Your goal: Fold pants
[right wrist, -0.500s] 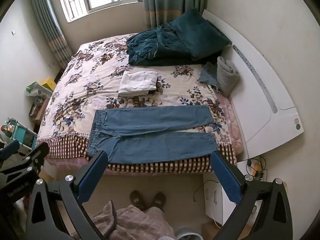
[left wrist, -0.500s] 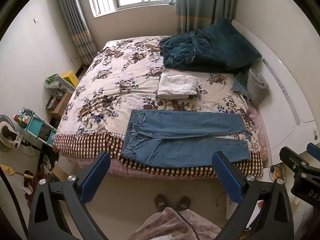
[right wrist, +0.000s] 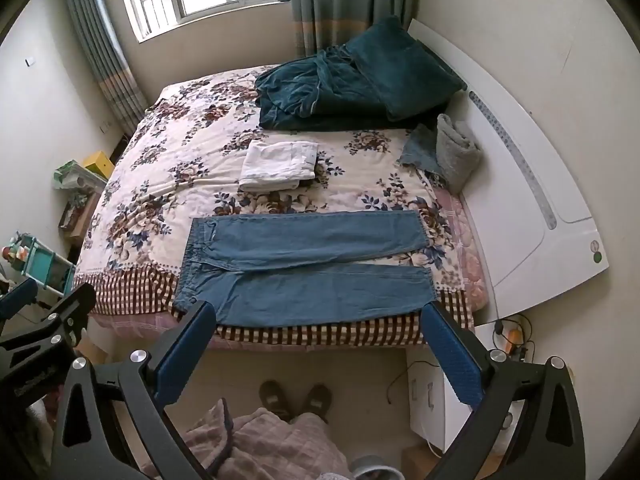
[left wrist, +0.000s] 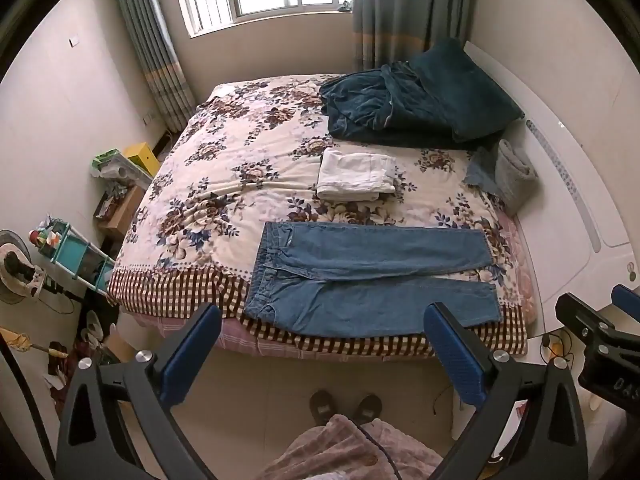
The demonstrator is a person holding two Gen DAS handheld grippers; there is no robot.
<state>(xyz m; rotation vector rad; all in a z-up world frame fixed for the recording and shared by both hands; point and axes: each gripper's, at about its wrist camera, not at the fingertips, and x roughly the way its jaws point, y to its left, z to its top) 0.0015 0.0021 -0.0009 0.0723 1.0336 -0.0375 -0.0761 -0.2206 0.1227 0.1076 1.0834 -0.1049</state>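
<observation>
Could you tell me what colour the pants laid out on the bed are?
The pants are blue denim, clearest in the right wrist view.

blue denim pants (left wrist: 372, 276), floral checked-edge bedspread (left wrist: 248, 176), white folded cloth (left wrist: 356, 176), teal blanket (left wrist: 408, 108)

Both wrist views high, angled down, sharing bed (left wrist: 248, 168).

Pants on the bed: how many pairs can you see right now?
2. Blue jeans lie spread flat along the near edge of the bed; a folded white pair sits just behind them, mid-bed. The dark green heap might hide more.
</observation>
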